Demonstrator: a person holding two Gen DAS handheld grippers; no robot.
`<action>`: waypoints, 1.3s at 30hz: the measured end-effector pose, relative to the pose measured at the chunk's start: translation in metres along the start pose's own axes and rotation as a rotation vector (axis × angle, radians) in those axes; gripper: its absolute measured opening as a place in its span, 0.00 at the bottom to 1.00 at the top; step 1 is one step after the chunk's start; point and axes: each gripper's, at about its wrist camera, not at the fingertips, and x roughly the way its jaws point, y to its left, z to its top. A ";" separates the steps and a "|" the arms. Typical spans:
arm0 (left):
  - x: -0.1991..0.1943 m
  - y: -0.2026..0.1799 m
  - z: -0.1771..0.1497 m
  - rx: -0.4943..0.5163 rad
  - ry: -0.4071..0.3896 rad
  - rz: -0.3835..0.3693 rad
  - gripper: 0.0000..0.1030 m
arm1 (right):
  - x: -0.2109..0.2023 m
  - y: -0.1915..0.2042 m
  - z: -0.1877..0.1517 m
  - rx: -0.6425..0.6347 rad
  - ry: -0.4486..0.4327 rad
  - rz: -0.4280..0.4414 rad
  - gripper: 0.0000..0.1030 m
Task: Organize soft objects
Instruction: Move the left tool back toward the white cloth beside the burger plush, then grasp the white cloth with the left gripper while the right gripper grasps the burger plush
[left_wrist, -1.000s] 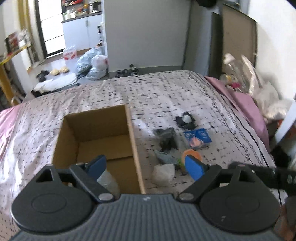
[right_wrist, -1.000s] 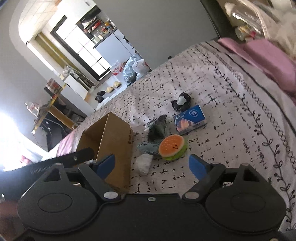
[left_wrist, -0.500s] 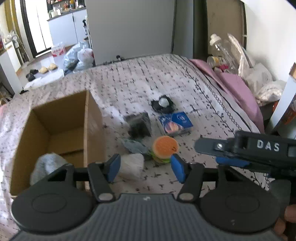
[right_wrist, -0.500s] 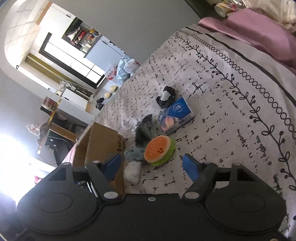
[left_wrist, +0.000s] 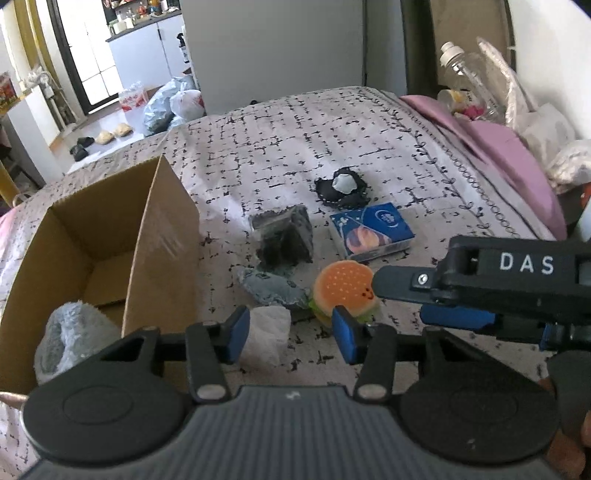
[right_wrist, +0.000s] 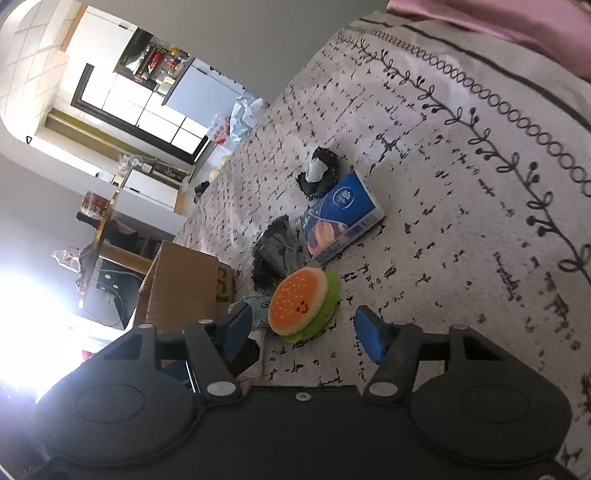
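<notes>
Two claws come down together on the same small heap just beside the cardboard box (left_wrist: 110, 236) on the bed (left_wrist: 332, 129). The left claw (left_wrist: 291, 334) has been closing, its jaws half spread around the white soft lump (left_wrist: 269, 332), no pad pressing it yet. The right claw (right_wrist: 306, 332) has also been closing, half spread around the burger plush (right_wrist: 301, 302), not touching it. My worry: both targets lie very near each other, so the claws may collide, or one pad may catch the grey fish plush (left_wrist: 269, 288) between them. Only the left view shows inside the box, where a grey fluffy item (left_wrist: 70, 339) lies; the right view shows the burger's green edge and only the box's outer wall
</notes>
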 end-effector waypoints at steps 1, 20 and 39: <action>0.002 -0.001 0.000 0.000 0.001 0.010 0.47 | 0.003 -0.001 0.001 0.000 0.006 -0.003 0.57; 0.022 -0.011 -0.005 0.033 0.031 0.106 0.47 | 0.032 -0.004 0.009 -0.064 0.033 0.000 0.57; 0.001 0.009 0.003 -0.064 -0.010 -0.071 0.15 | 0.003 -0.004 0.007 -0.044 -0.017 -0.013 0.18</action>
